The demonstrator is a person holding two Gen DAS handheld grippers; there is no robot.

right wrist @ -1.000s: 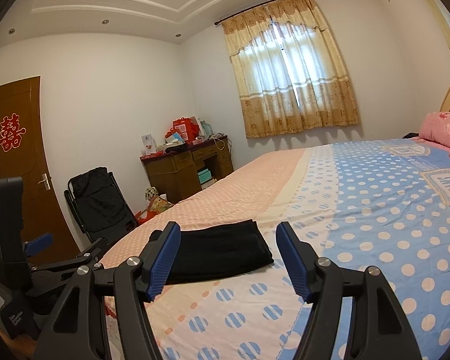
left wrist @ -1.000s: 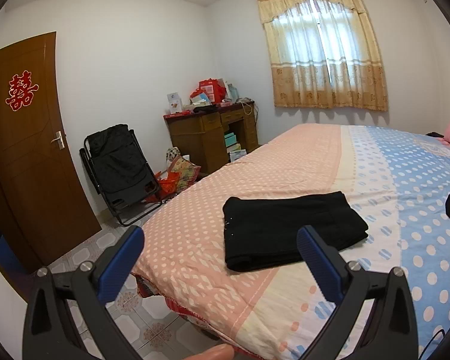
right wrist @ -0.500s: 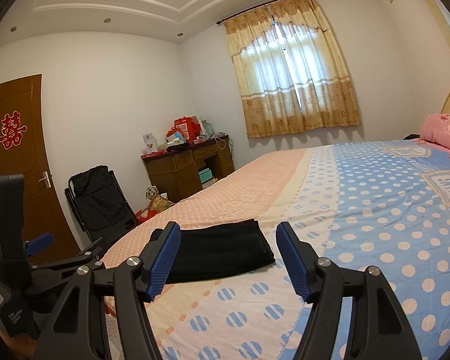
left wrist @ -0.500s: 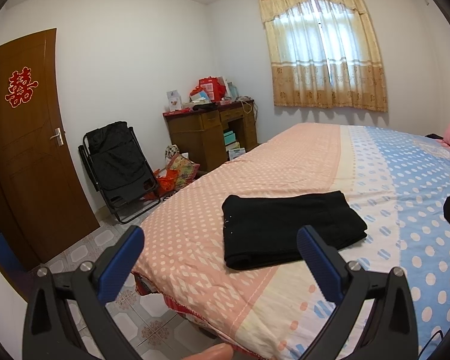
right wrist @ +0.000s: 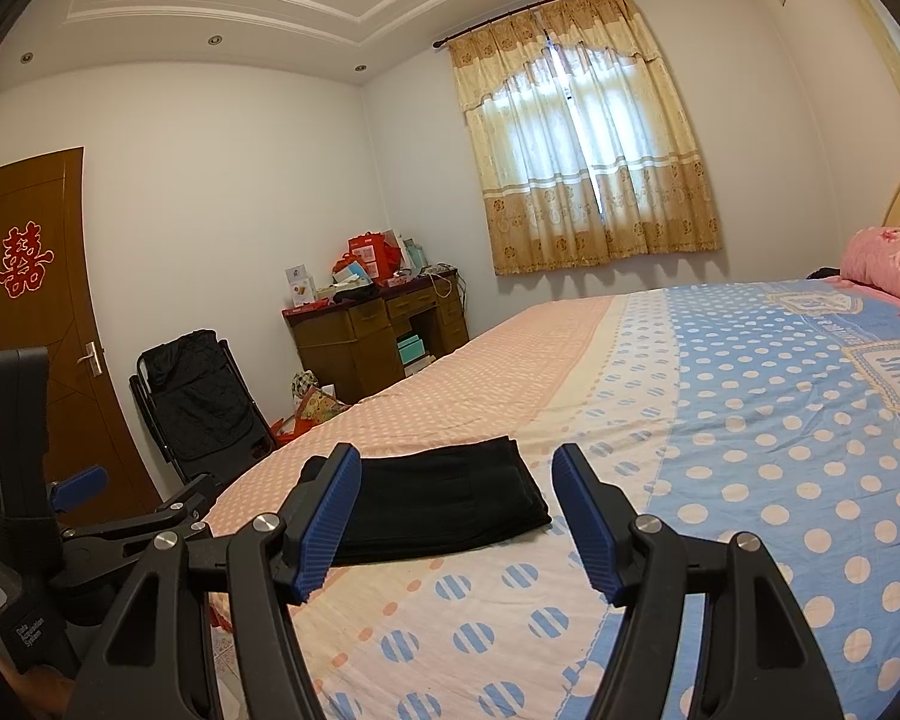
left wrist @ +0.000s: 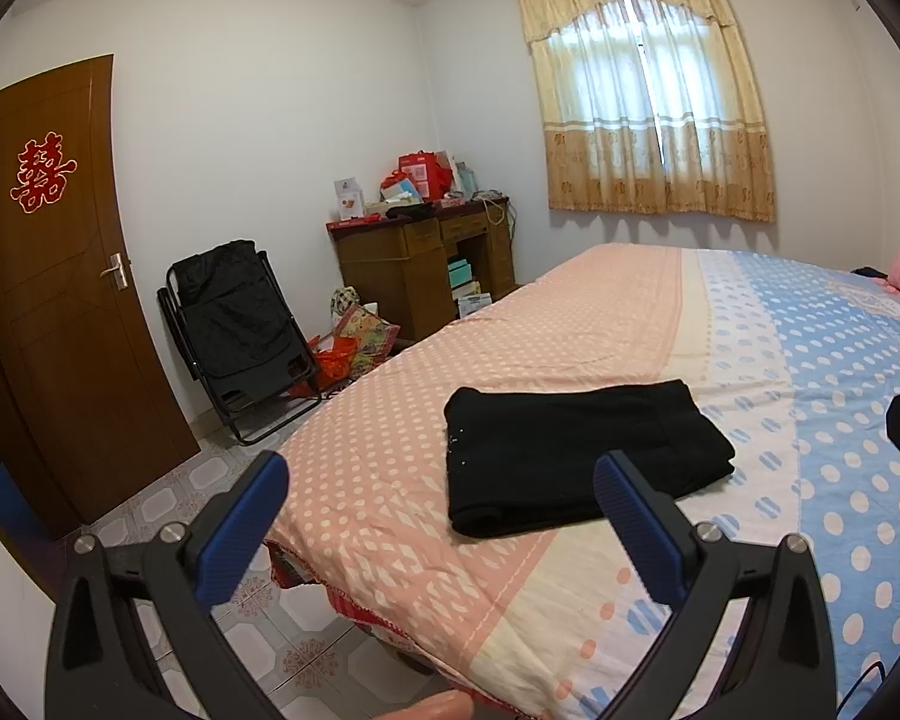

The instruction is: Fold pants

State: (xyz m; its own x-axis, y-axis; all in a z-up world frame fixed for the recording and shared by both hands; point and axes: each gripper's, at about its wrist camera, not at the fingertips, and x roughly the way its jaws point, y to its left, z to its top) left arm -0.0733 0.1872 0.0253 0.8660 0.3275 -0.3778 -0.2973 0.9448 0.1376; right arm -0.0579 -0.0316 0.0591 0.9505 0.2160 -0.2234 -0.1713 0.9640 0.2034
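black pants (left wrist: 576,456), folded, lie flat on the bed (left wrist: 810,360) near its foot edge; left gripper (left wrist: 444,510) and right gripper (right wrist: 456,510) both gape, apparently short of the cloth, holding nothing

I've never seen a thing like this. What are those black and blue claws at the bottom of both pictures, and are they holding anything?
They are grabbers, one in each of a person's hands, each with a small camera looking along its two fingers. One picture comes from the left gripper, the other from the right gripper. Both are open and hold nothing. On the bed, with its dotted pink and blue cover, lie black pants, already folded into a flat bundle. In the right-hand picture you can also see the left grabber's black body at the side.
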